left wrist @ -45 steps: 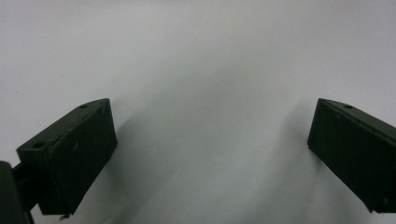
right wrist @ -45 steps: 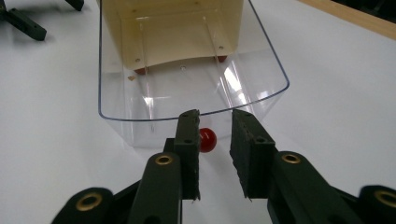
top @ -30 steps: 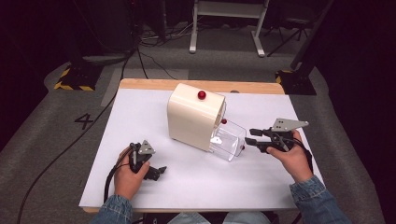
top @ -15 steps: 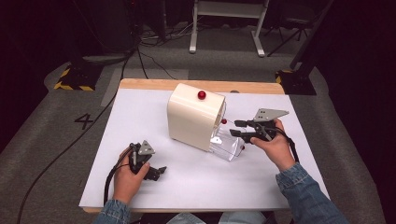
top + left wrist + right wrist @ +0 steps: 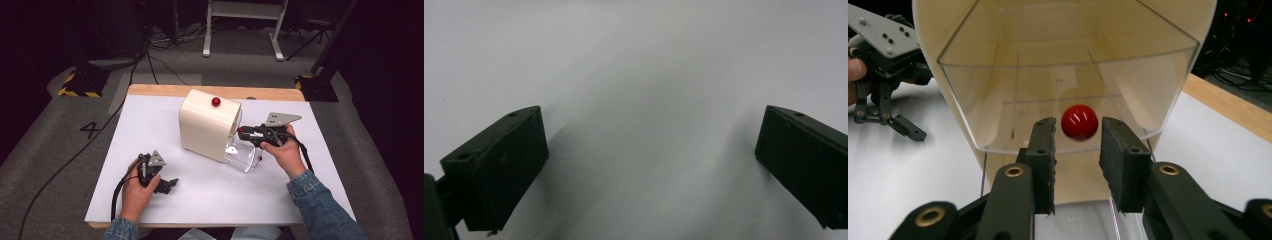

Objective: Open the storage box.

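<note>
The right gripper (image 5: pixel 1077 145), jaws parted, faces a small red knob (image 5: pixel 1079 122) just ahead between them on the clear drawer (image 5: pixel 1068 75) of a cream cabinet (image 5: pixel 207 125); hard, glossy, likely slippery, so pinch its sides squarely; left gripper (image 5: pixel 651 165) open.

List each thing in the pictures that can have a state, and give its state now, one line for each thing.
Cream plastic box with a clear drawer: upright on the white table.
Clear plastic drawer: pulled partly out of the box.
Red round knob on the drawer front: between the right gripper's jaws, not yet clamped.
Red round button on the box top: untouched.
Right gripper: open, at the knob.
Left gripper: open, low over the table, holding nothing.
</note>
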`<state>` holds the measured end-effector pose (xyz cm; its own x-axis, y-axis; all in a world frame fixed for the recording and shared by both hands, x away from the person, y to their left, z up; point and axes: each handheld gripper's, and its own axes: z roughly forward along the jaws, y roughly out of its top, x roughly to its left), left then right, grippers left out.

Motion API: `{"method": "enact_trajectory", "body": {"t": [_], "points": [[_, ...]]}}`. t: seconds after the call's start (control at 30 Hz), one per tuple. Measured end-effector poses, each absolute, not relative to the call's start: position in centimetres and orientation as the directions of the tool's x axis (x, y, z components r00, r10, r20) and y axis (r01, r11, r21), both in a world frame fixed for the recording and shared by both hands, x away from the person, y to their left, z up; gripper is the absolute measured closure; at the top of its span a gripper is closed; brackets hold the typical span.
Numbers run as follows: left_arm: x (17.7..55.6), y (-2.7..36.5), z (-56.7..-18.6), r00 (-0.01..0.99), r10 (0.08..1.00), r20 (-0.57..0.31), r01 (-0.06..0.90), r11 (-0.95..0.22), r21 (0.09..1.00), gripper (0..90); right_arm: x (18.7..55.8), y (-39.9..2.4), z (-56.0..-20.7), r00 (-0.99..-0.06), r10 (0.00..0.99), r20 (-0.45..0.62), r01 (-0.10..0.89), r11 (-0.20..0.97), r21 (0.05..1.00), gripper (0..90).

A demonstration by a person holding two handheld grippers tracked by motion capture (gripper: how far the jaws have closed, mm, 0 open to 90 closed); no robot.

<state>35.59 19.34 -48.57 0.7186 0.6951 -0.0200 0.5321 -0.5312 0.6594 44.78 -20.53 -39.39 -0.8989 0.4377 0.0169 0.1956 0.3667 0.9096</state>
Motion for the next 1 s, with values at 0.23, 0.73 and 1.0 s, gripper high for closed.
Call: {"method": "enact_trajectory", "body": {"t": [0.23,0.73,1.0], "points": [[35.6,19.3,-48.6,0.718,0.696,-0.023,0.533,-0.529,0.660,0.5,44.9,-20.5,-39.4,-0.900,0.436,0.008,0.183,0.362,0.914,74.5],[35.7,19.3,-48.6,0.718,0.696,-0.030,0.538,-0.527,0.658,0.4,43.8,-22.0,-38.9,-0.892,0.452,-0.010,0.178,0.371,0.911,74.6],[35.7,19.3,-48.6,0.718,0.695,-0.032,0.540,-0.528,0.656,0.4,42.8,-23.6,-38.7,-0.885,0.466,-0.006,0.188,0.369,0.910,74.6]]}}
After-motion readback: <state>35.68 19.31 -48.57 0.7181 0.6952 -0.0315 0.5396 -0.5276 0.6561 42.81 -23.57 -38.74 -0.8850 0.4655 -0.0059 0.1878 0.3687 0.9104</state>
